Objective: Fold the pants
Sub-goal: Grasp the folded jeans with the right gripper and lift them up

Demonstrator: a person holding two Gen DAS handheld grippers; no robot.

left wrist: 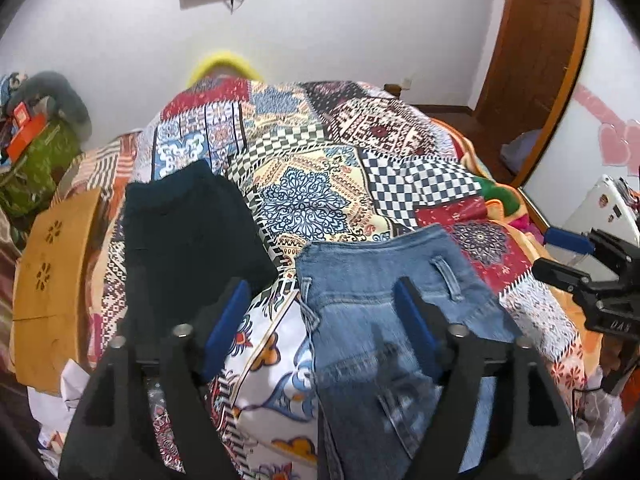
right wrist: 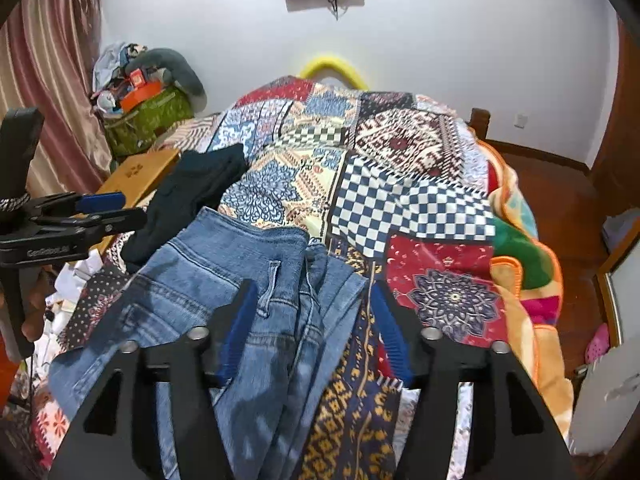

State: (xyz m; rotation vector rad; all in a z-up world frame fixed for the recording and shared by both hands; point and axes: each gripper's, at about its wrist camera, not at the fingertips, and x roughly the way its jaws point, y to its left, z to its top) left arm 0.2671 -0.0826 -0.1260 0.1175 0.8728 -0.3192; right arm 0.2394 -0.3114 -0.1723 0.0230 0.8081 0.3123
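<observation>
The blue jeans (right wrist: pixel 224 280) lay on the patchwork bedspread (left wrist: pixel 320 168) near its front edge, waistband end pointing toward the far wall, with the legs running back under both cameras and out of sight. They looked doubled lengthwise already: in the right wrist view one leg sat stacked on the other, layered edges showing along the right side, though the stack was rumpled rather than flat. That suggested the first fold was done and the crosswise folds, bringing the legs up toward the waist, were probably still left. The left gripper (left wrist: pixel 320 312) hung over the jeans' left edge with its blue pads spread wide, holding nothing. The right gripper (right wrist: pixel 312 320) was likewise spread, released, straddling the jeans' right edge above the fabric. A dark garment (left wrist: pixel 188 236) lay just beside the jeans on the left, seemingly folded into a compact shape, and beyond it at the bed's left side stood a wooden board (left wrist: pixel 52 280)
</observation>
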